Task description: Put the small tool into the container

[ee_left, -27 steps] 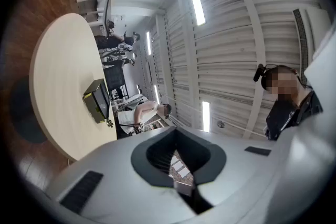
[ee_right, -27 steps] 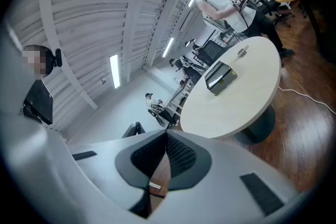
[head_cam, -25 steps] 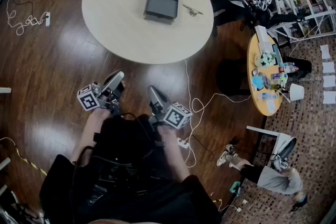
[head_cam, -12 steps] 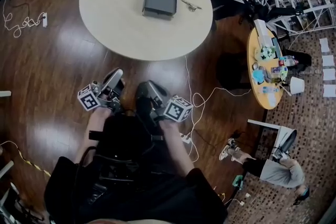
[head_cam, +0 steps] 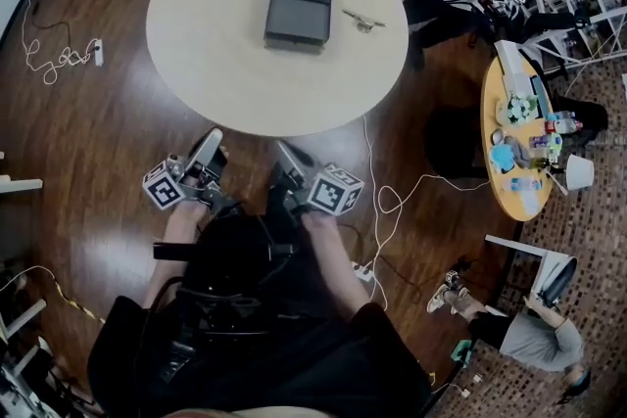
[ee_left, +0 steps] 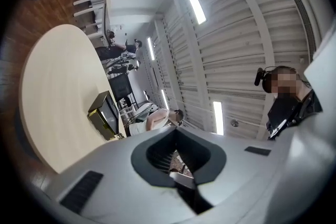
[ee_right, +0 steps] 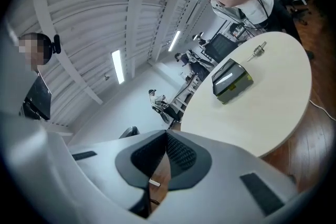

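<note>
Dim, even indoor light from ceiling strip lamps [ee_left: 195,2], burnt white in both gripper views. Soft glare patches lie on the dark floor [head_cam: 132,78]; the pale counter [head_cam: 216,64] reads bright. Fisheye bending, black vignetted corners

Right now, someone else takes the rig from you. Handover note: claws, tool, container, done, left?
Claws: left claw shut and empty; right claw shut and empty. Both are held near the body, short of the table edge.
Things: container sits mid-table; small tool lies on the table just right of it, not touching.
Done: nothing yet.
Left: reach in, grasp the small tool, put it into the container.
</note>
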